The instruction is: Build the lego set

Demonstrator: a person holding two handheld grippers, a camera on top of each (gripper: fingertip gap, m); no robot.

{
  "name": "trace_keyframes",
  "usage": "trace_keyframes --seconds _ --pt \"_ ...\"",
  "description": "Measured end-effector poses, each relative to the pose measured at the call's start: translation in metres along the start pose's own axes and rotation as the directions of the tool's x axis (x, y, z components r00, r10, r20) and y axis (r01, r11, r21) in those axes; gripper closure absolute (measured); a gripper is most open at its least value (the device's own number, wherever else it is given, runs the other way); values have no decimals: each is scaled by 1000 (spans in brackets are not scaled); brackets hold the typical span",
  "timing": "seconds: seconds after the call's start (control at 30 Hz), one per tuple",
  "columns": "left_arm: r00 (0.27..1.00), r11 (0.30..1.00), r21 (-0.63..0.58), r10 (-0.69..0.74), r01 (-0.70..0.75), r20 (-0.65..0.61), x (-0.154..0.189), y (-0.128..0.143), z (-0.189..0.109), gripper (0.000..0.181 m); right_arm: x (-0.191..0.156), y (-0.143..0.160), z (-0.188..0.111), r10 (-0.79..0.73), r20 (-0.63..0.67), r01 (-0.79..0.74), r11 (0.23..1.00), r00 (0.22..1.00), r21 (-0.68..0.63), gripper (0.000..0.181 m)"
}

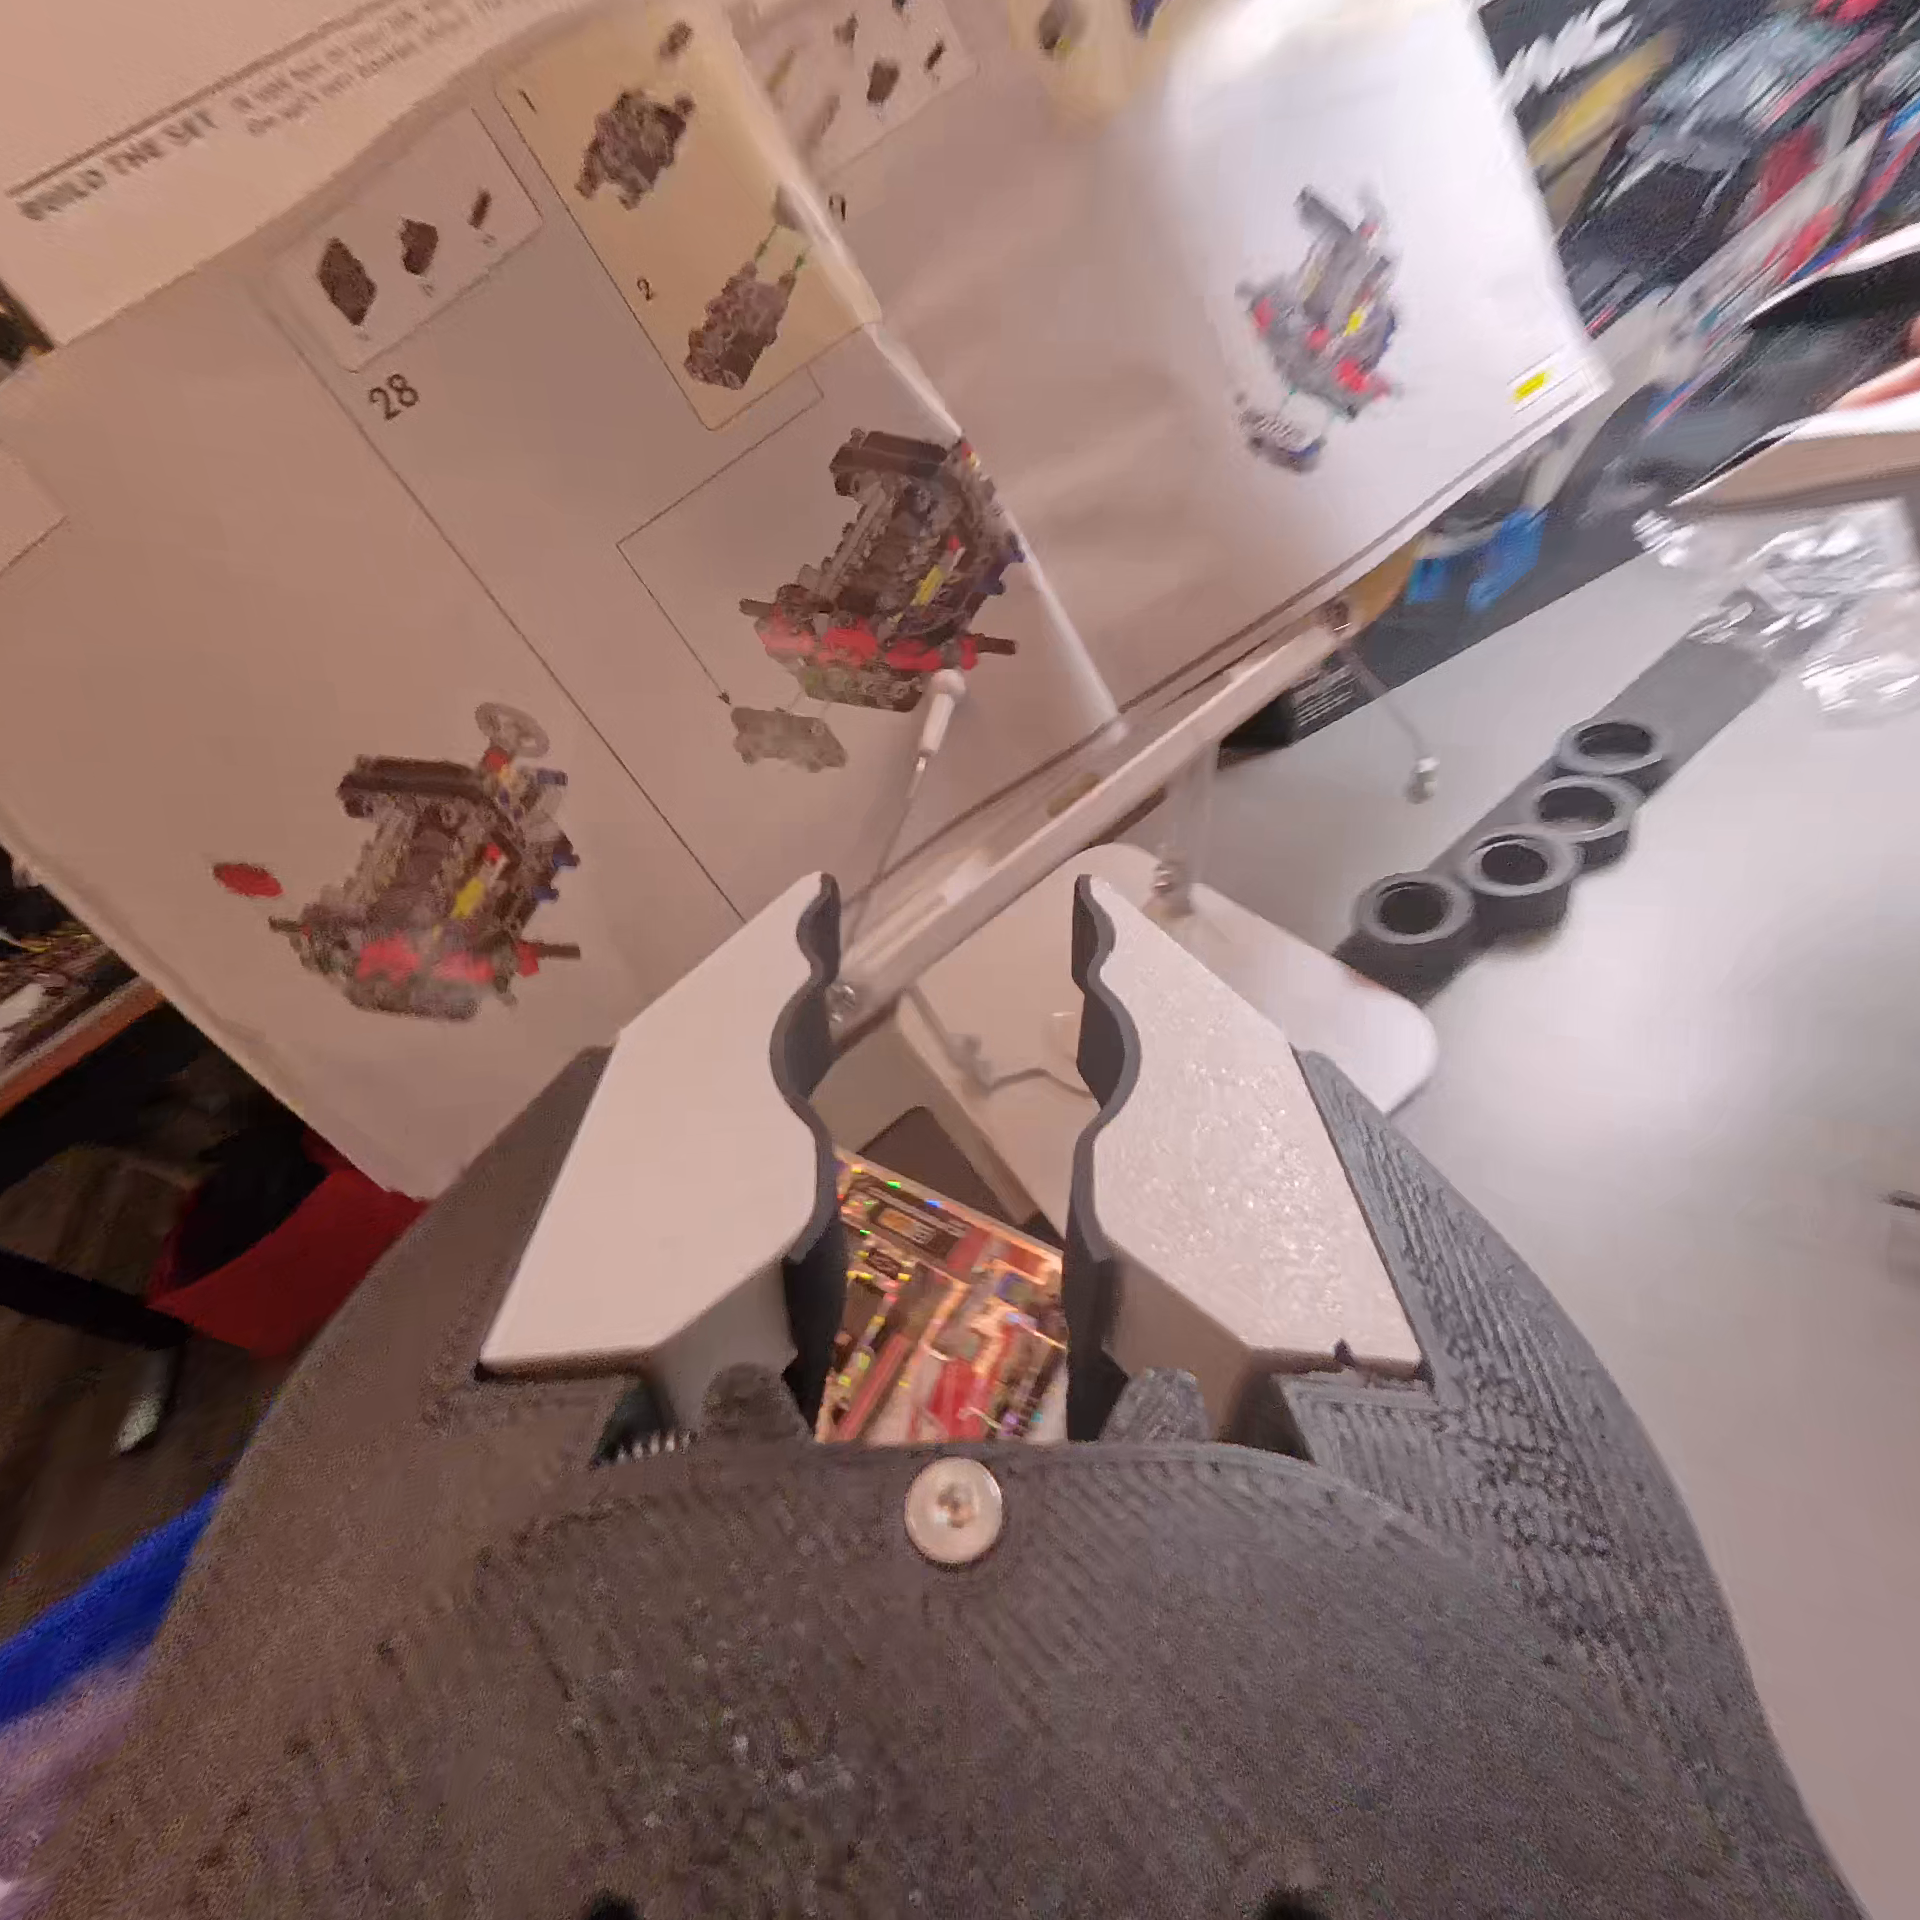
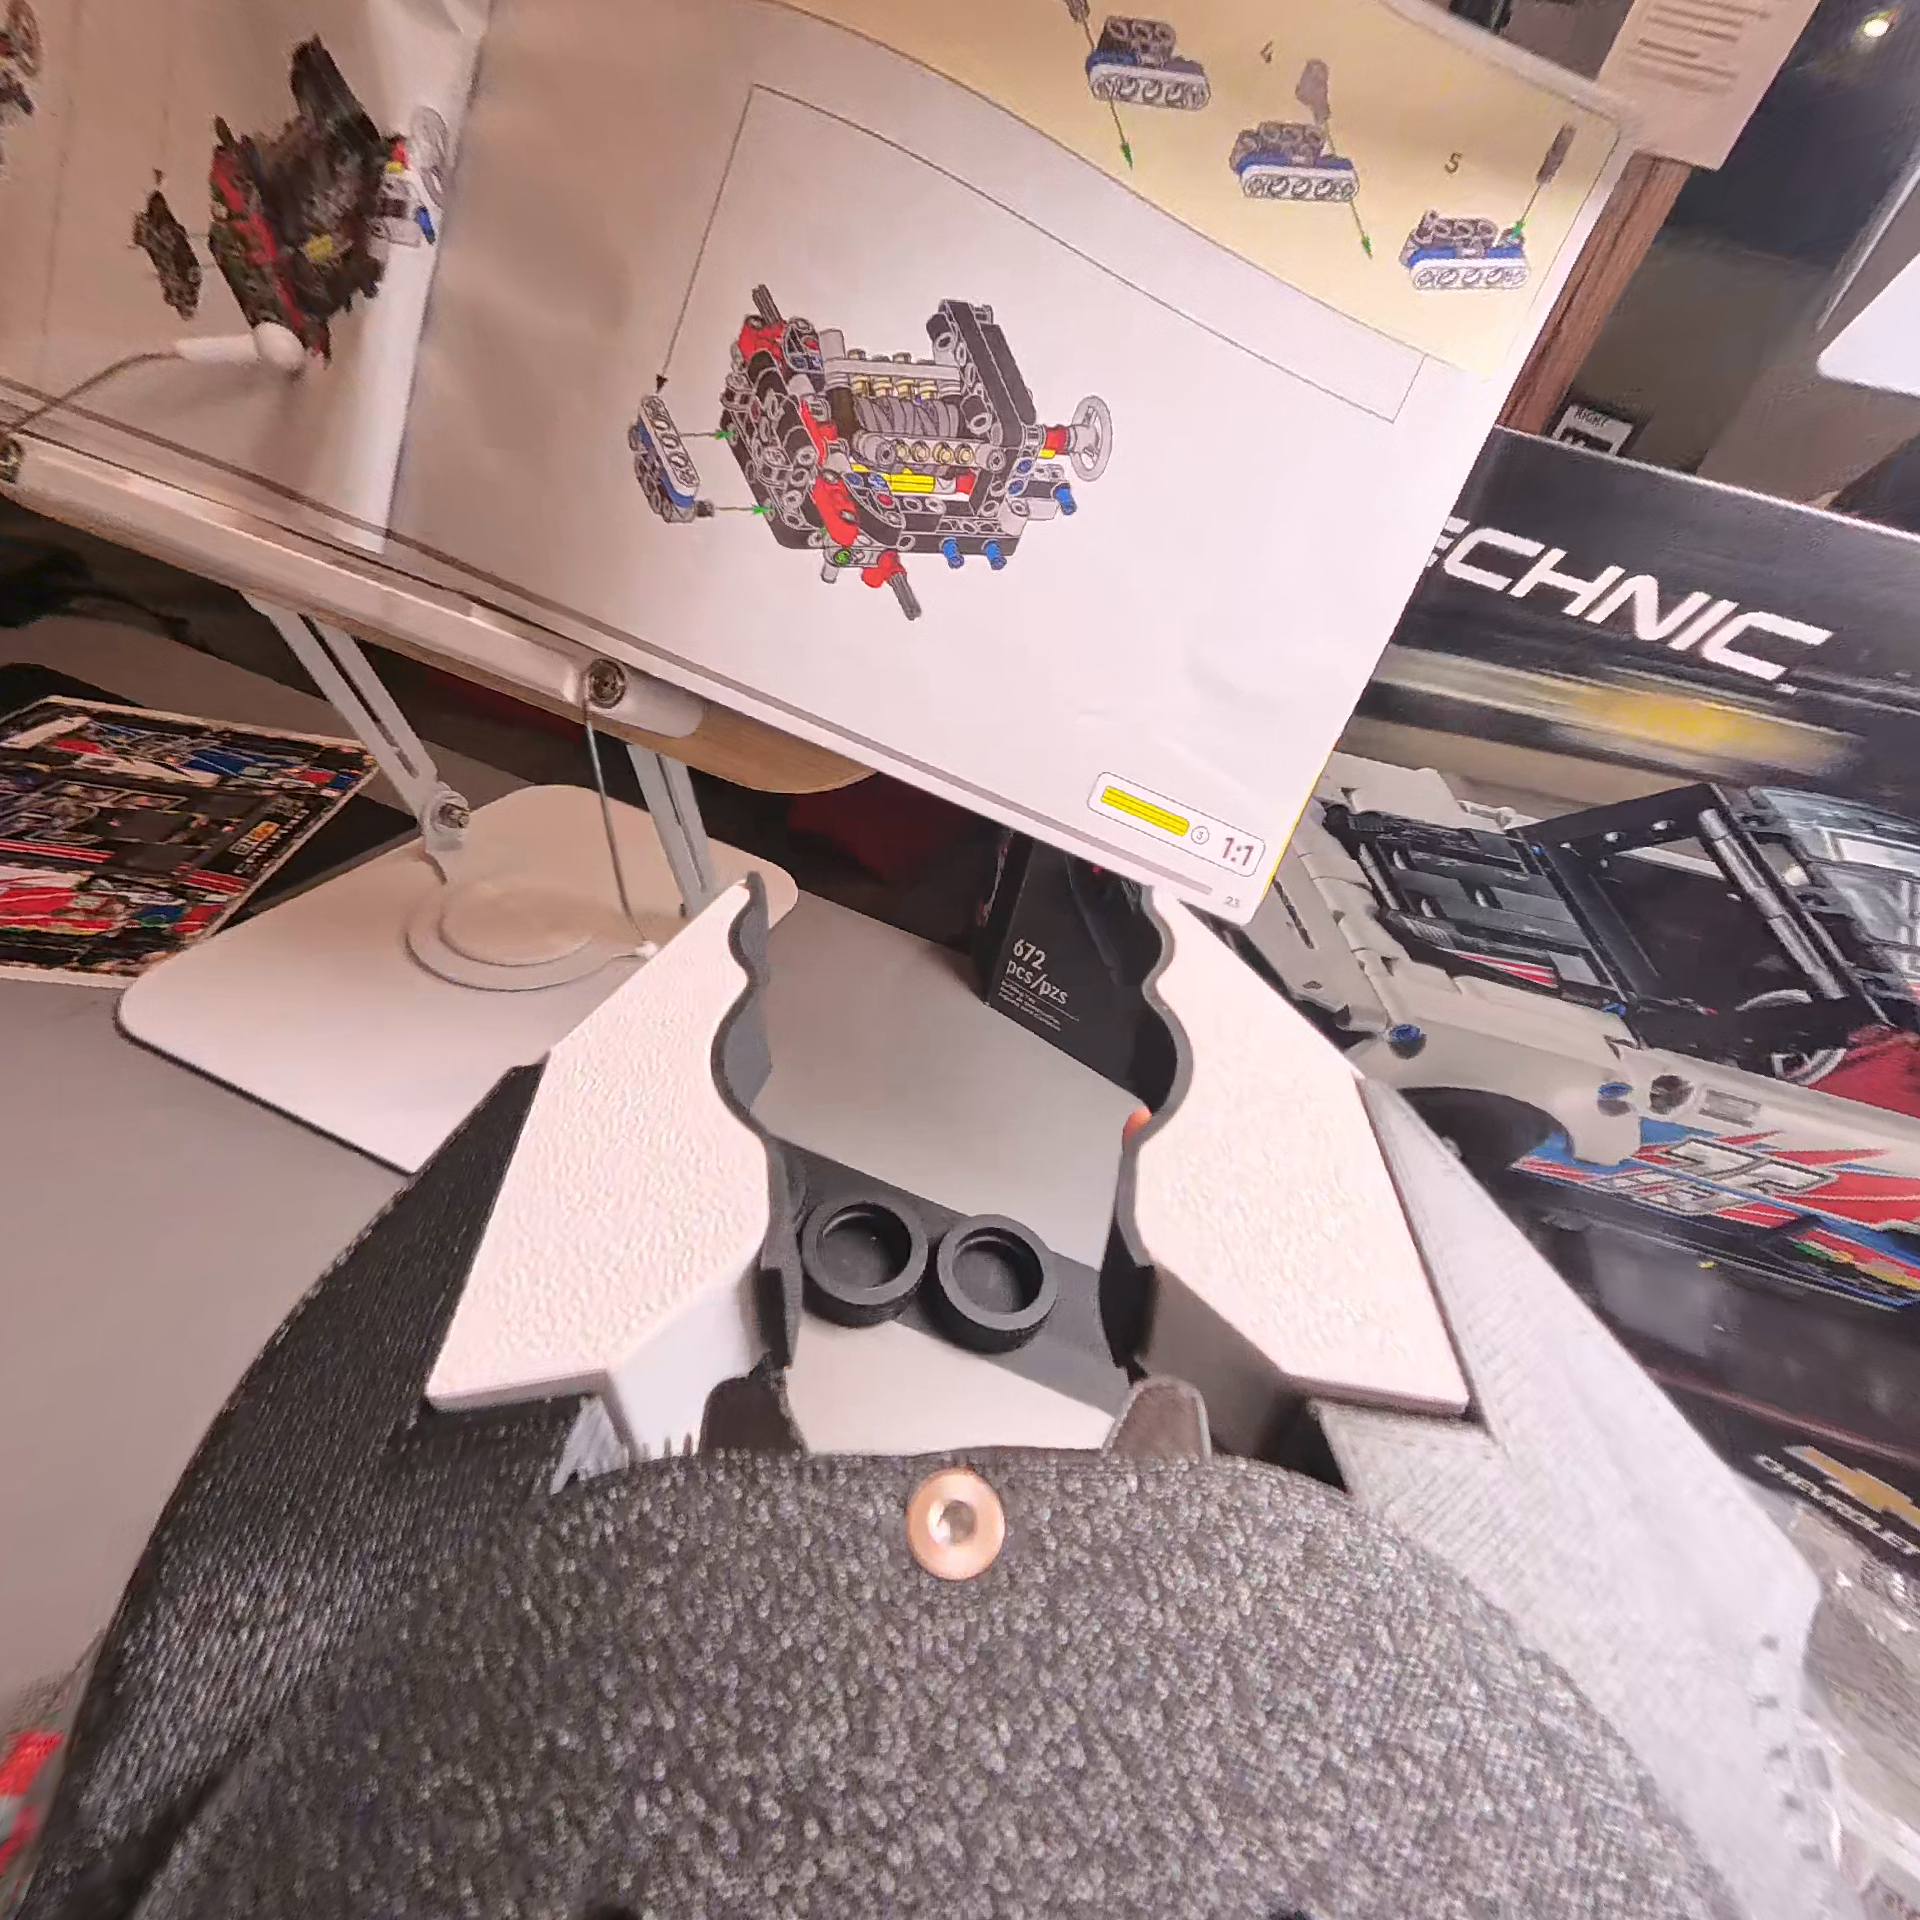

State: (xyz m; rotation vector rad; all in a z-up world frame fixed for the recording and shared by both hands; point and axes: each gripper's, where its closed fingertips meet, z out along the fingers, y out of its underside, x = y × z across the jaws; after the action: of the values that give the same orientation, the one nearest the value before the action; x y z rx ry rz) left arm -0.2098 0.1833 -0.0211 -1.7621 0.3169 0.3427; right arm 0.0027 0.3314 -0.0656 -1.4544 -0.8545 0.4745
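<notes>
Gaping empty, the left gripper [image 1: 954,894] and right gripper [image 2: 958,904] (grainy printed shells, smooth white fingers with wavy dark pads) face the glossy paper instruction booklet [image 2: 1039,665] propped on a white metal stand [image 2: 312,1049], ribbed black rubber tyres [image 2: 925,1273] lying on the table below.

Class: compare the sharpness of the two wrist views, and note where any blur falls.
Left wrist view: instruction booklet and box art smeared by motion blur, hand-held gripper sharp. Right wrist view: booklet page crisp, blur only at far left; straight edges bow.
</notes>
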Motion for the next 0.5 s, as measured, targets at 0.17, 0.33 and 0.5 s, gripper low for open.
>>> trace_keyframes --seconds 0.17,0.33,0.5 --pt "996 985 -148 89 -89 -12 -21 20 65 147 17 2 19 -54 -2 54 998 999 -37 111" --pt "991 982 -140 126 -131 -40 -26 23 78 164 28 -3 31 -61 -4 61 998 998 -18 112" --pt "982 972 -143 183 -187 -37 -29 24 74 181 39 -7 41 4 -19 -4 1000 1000 0 113"
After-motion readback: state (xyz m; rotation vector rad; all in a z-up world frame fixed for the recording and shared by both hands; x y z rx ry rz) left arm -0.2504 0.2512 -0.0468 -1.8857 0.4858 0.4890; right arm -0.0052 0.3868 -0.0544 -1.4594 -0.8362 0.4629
